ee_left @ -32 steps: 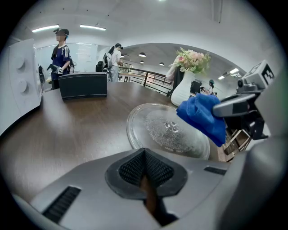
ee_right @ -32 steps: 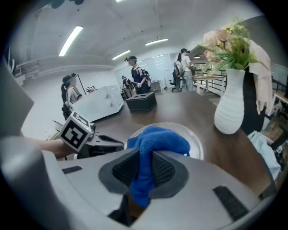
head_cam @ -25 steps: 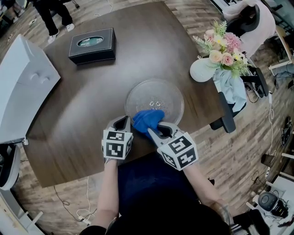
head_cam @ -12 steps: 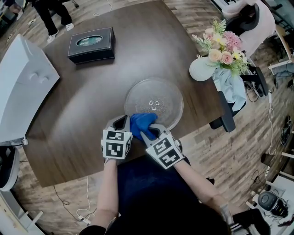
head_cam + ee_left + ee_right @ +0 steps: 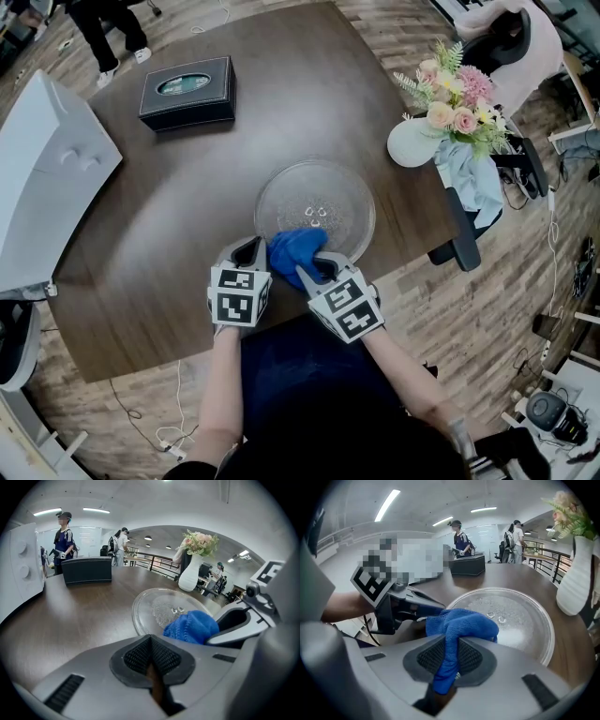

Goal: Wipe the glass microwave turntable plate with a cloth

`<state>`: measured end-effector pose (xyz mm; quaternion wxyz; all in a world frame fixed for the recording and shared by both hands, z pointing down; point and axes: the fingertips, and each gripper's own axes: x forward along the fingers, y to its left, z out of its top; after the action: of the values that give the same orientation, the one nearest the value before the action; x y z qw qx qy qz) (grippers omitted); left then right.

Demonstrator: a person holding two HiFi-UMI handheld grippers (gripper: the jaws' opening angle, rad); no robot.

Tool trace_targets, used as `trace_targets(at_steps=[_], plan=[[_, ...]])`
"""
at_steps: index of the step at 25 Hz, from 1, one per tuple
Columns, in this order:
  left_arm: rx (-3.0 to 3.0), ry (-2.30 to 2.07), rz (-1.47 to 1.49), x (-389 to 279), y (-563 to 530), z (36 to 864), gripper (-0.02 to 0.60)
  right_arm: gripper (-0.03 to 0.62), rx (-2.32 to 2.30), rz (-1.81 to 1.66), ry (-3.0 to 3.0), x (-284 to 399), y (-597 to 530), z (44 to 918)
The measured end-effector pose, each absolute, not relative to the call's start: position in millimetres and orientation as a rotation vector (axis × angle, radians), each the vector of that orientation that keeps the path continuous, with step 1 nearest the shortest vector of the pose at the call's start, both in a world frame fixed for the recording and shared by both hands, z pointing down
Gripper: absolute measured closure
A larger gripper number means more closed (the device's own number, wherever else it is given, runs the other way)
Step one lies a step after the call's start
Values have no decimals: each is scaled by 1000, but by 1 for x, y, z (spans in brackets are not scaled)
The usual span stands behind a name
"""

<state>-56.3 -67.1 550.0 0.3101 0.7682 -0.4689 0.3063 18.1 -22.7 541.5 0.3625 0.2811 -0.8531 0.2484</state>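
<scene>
while pinching the blue cloth (image 5: 296, 246) tight in the right claw (image 5: 315, 270), push straight ahead across the glass plate (image 5: 323, 192); hold the left claw (image 5: 248, 251), closed and empty, just left.

The bench (image 5: 187, 187) is a dark brown wooden top with rounded corners, standing on a pale plank floor (image 5: 450, 309). A clear glass turntable plate (image 5: 328, 192) lies flat on it near the front edge, right of the middle. A black box (image 5: 187, 91) with a glossy oval on its lid sits well apart from the plate, toward the far left. A white vase (image 5: 412, 142) of pink and cream flowers stands at the right edge. A large white appliance (image 5: 47, 178) occupies the left side.
</scene>
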Motion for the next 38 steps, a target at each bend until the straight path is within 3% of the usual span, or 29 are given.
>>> trace_targets(at_steps=[38], plan=[[2044,-1238,849,-57,-68,552,578,546,1200,634,-1953,166,-69,537]])
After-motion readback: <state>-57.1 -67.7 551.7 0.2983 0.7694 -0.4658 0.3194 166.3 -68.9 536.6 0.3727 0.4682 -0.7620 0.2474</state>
